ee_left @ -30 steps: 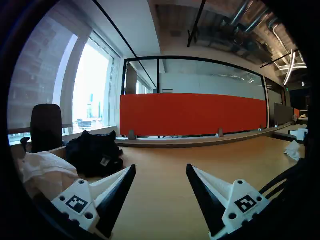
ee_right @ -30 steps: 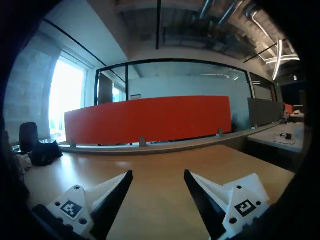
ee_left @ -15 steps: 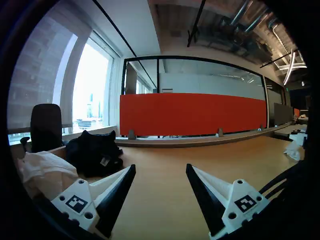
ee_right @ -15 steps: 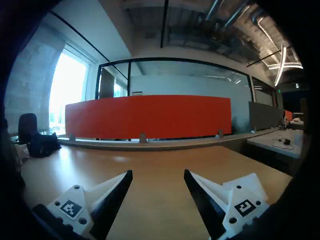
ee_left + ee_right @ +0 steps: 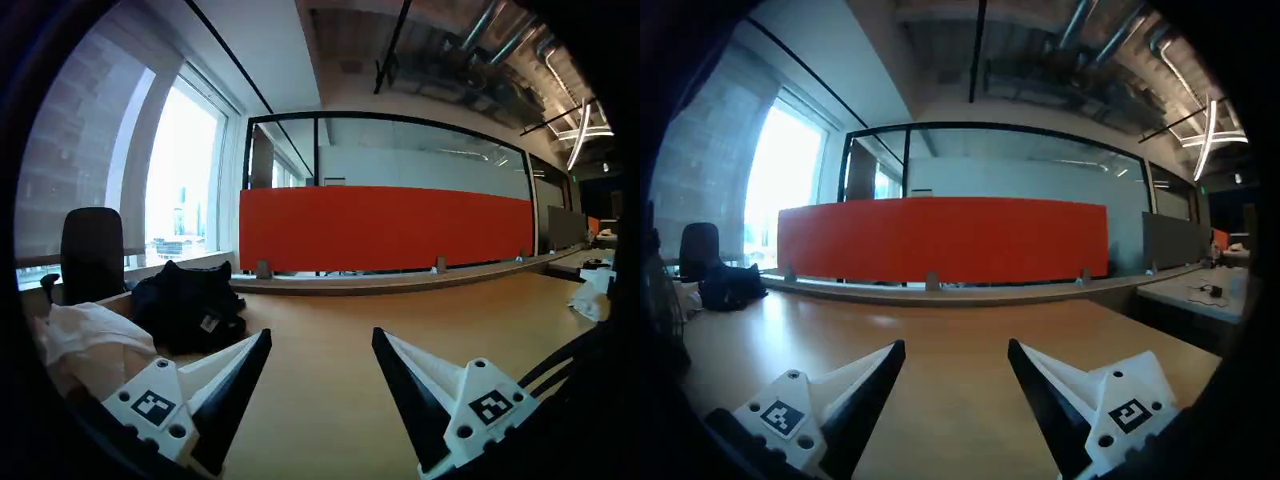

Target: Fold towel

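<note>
A crumpled white towel lies at the table's left edge in the left gripper view, just left of my left gripper. That gripper hovers low over the wooden table with its fingers open and nothing between them. Another crumpled white cloth rests at the far right of the table. In the right gripper view my right gripper is open too, over bare wood, holding nothing.
A black bag sits on the table beside the white towel, also seen far left as a dark bag. A black office chair stands by the window. An orange divider panel runs along the table's far edge.
The right gripper's view has tipped and shifted slightly, so the divider sits a little lower and more to the right. The left gripper has stayed still.
</note>
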The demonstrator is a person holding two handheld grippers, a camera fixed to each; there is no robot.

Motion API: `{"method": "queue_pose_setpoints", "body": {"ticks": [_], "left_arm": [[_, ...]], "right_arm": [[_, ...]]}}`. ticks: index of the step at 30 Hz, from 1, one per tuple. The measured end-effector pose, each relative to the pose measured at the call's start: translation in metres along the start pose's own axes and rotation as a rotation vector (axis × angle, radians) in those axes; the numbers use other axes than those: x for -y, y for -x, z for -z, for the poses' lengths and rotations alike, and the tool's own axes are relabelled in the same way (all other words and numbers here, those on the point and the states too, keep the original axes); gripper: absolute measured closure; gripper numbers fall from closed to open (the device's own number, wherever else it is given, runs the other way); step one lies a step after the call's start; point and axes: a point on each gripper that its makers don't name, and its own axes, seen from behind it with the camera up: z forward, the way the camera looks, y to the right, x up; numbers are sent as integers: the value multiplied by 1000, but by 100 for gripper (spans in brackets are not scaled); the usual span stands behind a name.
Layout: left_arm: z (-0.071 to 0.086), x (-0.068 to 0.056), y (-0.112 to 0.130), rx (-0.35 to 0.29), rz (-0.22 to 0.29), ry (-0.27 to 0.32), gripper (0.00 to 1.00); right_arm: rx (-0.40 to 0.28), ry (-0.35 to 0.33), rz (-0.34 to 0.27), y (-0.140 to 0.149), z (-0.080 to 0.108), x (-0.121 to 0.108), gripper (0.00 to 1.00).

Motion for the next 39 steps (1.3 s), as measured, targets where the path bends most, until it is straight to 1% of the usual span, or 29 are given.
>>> {"method": "queue_pose_setpoints", "body": {"ticks": [8,39], "left_arm": [[0,1,0,0,0,0,7],[0,0,-1,0,0,0,7]], "right_arm": [[0,-13,0,0,2,4,0],[0,-11,0,1,1,3,1]]}}
